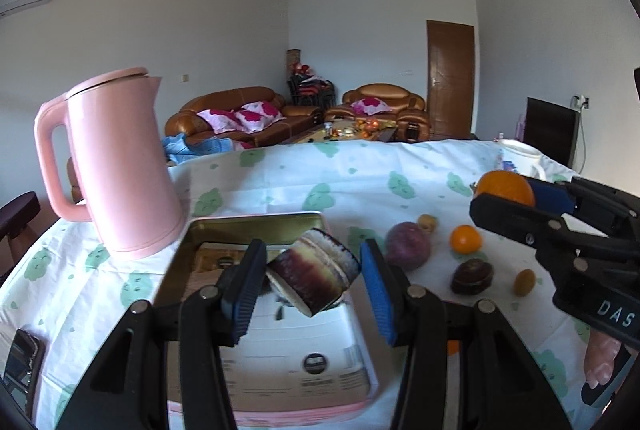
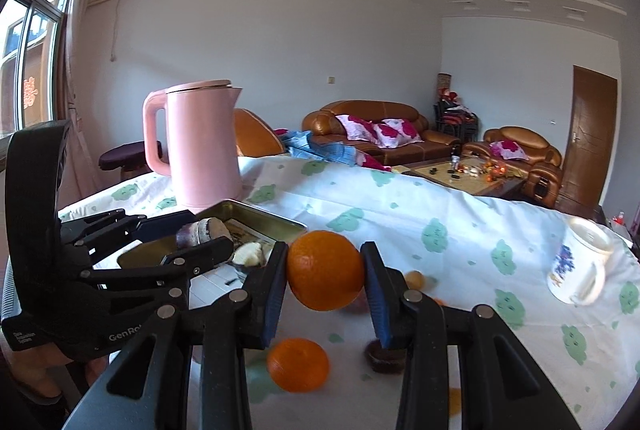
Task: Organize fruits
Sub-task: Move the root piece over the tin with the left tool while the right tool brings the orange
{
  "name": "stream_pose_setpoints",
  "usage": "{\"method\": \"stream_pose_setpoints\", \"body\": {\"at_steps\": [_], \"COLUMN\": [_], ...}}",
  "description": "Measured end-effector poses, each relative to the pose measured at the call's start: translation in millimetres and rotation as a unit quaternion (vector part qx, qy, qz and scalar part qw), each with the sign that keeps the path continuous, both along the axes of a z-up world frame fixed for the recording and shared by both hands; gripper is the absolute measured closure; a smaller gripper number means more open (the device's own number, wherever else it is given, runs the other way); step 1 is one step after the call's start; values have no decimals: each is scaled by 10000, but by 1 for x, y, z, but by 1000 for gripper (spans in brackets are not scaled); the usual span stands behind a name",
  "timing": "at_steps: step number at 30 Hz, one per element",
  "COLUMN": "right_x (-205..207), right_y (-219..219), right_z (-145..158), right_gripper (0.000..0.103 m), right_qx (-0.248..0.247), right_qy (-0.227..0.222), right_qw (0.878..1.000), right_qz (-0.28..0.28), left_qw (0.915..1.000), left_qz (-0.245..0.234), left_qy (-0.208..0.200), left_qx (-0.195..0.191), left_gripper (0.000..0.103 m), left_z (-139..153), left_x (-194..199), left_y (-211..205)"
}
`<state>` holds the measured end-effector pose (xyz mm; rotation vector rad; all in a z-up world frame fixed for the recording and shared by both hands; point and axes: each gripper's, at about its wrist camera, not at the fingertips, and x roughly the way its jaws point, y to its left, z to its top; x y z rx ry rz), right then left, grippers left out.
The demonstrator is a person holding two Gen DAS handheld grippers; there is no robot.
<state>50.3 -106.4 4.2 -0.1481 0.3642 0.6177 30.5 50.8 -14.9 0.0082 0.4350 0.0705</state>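
My left gripper (image 1: 312, 276) is over the metal tray (image 1: 256, 224), jaws apart, with a purple-and-cream sugarcane piece (image 1: 314, 272) between them, touching the left pad and clear of the right one. My right gripper (image 2: 325, 272) is shut on a large orange (image 2: 325, 270) and holds it above the table; the orange also shows in the left wrist view (image 1: 505, 187). On the cloth lie a purple round fruit (image 1: 408, 245), a small orange (image 1: 465, 239), a dark brown fruit (image 1: 472, 276) and two small yellow fruits (image 1: 524, 282).
A pink kettle (image 1: 120, 161) stands left of the tray, close to it. A white mug (image 2: 580, 262) stands at the right of the table. A white piece lies in the tray (image 2: 249, 254). A dark object (image 1: 22, 358) lies at the table's left edge.
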Motion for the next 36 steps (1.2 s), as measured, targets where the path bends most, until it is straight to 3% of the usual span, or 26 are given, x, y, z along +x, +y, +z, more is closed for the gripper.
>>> {"method": "stream_pose_setpoints", "body": {"at_steps": [21,36], "right_x": [11,24], "right_y": [67,101], "right_z": [-1,-18], "right_gripper": [64,64], "right_qx": [-171,-306], "right_qy": [66,334], "right_qw": [9983,9960], "right_qz": [552,770], "left_qw": [9981,9956], "left_qz": [583,806], "left_qy": [197,476], "left_qx": [-6,53], "left_gripper": [53,53], "left_z": [-1,-7], "left_x": [3,9], "left_y": [58,81]}}
